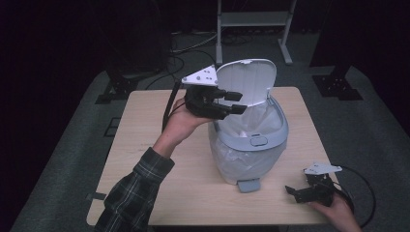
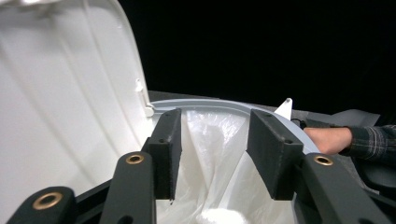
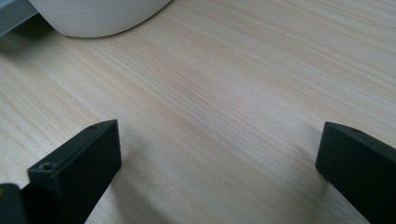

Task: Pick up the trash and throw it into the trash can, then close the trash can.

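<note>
Wooden table (image 1: 159,193), seen from the high view, bearing a white step-pedal waste bin (image 1: 241,162) near its middle. The bin's lid (image 1: 249,79) stands raised at the far side, and a thin translucent liner bag (image 1: 258,121) is draped inside, under the grey rim ring (image 1: 280,133); a grey foot pedal (image 1: 249,185) projects from the base toward the person.

Left gripper (image 1: 235,102) — held above the bin's near-left rim, beside the upright lid, jaws pointing across the open mouth. In the left gripper view the two jaws stand partly apart with nothing between them; the liner (image 2: 215,154) lies beyond and below the pads, untouched, and the lid's inner face (image 2: 65,102) rises at the left.

Right gripper (image 1: 296,192) — resting low at the table's near-right corner, well apart from the bin. Its own view shows the jaws spread wide over bare table (image 3: 224,88), holding nothing, with the bin's rounded base (image 3: 98,14) at the top edge.

Step in hand, as judged: the approach to the liner, with the lid already open and no grasp yet made. The next move likely calls for lowering the left gripper until a fold of the plastic at the rim sits between the pads, then closing firmly — the film is thin and slippery, so a shallow pinch could slide off.
</note>
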`<action>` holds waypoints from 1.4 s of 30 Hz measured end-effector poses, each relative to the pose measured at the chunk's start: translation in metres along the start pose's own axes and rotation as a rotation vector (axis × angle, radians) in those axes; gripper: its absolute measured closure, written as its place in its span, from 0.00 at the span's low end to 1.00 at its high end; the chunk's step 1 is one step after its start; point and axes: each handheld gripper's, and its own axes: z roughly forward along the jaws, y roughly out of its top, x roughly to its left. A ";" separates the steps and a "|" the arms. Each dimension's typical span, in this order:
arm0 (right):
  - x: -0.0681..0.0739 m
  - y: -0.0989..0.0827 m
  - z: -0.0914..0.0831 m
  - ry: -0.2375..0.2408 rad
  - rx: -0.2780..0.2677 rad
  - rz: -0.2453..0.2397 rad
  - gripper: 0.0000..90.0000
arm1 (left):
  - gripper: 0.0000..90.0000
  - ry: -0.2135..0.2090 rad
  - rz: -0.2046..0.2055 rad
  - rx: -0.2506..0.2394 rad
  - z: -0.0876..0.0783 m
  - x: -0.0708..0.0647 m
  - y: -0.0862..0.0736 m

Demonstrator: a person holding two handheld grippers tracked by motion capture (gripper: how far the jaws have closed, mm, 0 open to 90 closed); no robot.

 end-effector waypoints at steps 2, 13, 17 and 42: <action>0.000 0.000 0.000 0.000 0.000 0.000 0.00 | 0.64 0.003 -0.005 0.000 -0.005 0.001 -0.002; 0.000 0.000 0.000 0.000 0.000 0.000 0.00 | 0.90 0.061 -0.056 0.009 -0.035 0.015 -0.021; 0.000 0.000 0.000 0.000 0.000 0.000 0.00 | 1.00 0.088 -0.085 0.020 -0.042 0.024 -0.024; 0.000 0.000 0.000 0.000 0.000 -0.001 0.00 | 0.98 0.223 -0.096 -0.005 -0.041 0.075 -0.018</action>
